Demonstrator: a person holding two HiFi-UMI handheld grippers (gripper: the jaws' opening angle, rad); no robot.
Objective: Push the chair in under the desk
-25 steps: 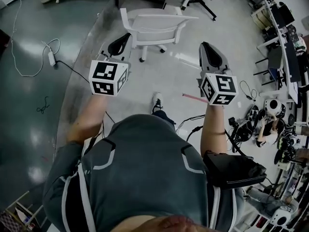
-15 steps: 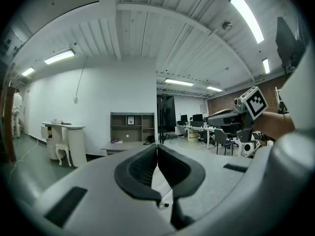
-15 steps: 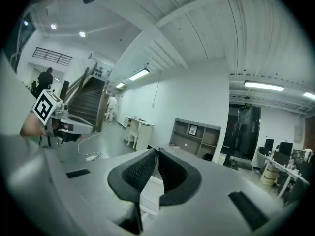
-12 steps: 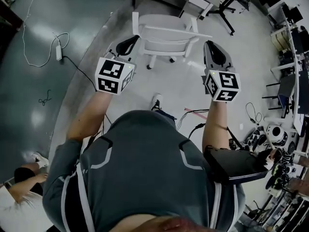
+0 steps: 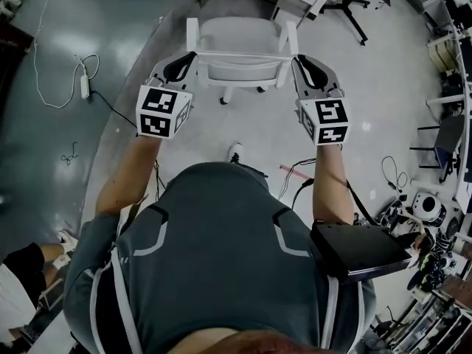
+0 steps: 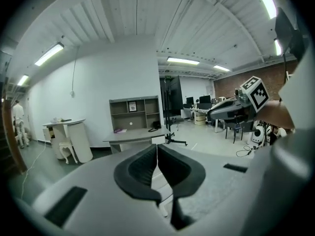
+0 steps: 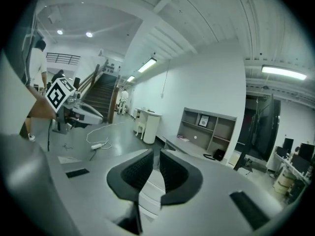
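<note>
The white chair (image 5: 240, 41) stands at twelve o'clock from the person, its seat facing the desk (image 6: 134, 136) beyond it. It is not yet tucked under.

The left gripper (image 5: 191, 56) reaches in at eleven o'clock, at the left end of the backrest's top rail. Its fingers are pressed together with nothing between them. The right gripper (image 5: 297, 61) sits at one o'clock by the rail's right end. Its jaws have just been opening and now stand a narrow slit apart, pinching nothing; the chair's white shows through the gap. I cannot tell whether either tip touches the rail.

On the desk stands a shelf unit (image 6: 122, 117) of open compartments. The upper middle one holds a framed picture (image 6: 132, 106).
</note>
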